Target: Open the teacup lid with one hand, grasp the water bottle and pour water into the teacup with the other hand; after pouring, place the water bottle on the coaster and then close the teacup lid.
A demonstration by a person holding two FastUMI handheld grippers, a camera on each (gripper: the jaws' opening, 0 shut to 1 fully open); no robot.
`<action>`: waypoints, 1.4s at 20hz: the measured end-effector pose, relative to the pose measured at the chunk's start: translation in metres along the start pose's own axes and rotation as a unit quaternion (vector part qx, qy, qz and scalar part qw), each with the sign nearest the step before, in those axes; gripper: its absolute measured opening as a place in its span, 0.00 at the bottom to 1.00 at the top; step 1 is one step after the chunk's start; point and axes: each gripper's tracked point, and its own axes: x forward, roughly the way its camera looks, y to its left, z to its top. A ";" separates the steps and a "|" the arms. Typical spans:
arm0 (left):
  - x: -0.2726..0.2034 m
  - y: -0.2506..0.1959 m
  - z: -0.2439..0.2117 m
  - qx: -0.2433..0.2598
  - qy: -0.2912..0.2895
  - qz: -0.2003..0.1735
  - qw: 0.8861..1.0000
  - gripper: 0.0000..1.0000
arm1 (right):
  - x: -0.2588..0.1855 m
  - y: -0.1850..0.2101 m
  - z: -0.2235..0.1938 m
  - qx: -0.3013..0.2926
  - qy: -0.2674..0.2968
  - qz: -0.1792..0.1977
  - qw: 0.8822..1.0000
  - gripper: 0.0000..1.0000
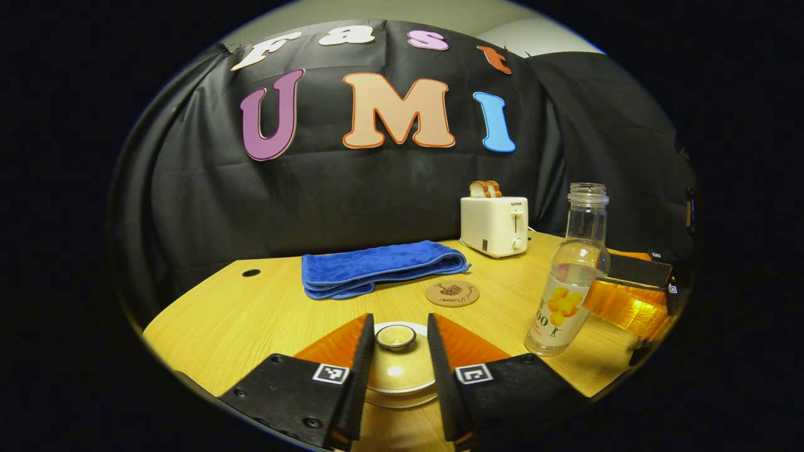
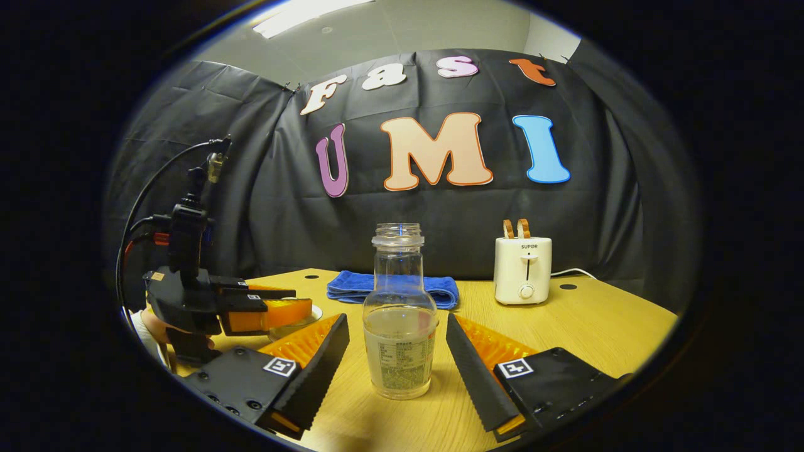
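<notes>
Black cloth backs a wooden table (image 1: 220,326), and on it, from left to right in the left gripper view, you have a folded blue towel (image 1: 377,267), a round coaster (image 1: 452,293), a toaster (image 1: 495,225) at the back, and the bottle (image 1: 571,282) standing upright and uncapped, partly filled.

Your left gripper (image 1: 397,358) is spread, its fingers straddling the lid (image 1: 397,367) of the teacup, one on each side of the small knob (image 1: 396,336). They do not look to be touching it yet. To lift the lid well, bring the fingers level with the knob and centre it between them before you squeeze; a grip that catches only the knob's edge will probably slip on the glazed surface. Lift straight up, and hold the lid clear of the cup's mouth while you pour.

In the right gripper view, your right gripper (image 2: 397,358) is also spread, with the bottle between its fingers and a gap on both sides. Close on the body of the bottle, low enough that it won't swing when you tilt it. With no cap on it, keep it upright until its mouth is over the cup, which sits near the bottle to the left.
</notes>
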 end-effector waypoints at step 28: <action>-0.052 0.063 0.008 -0.033 -0.064 0.109 0.991 0.25 | 0.013 0.006 -0.006 0.001 0.018 0.015 1.000 0.95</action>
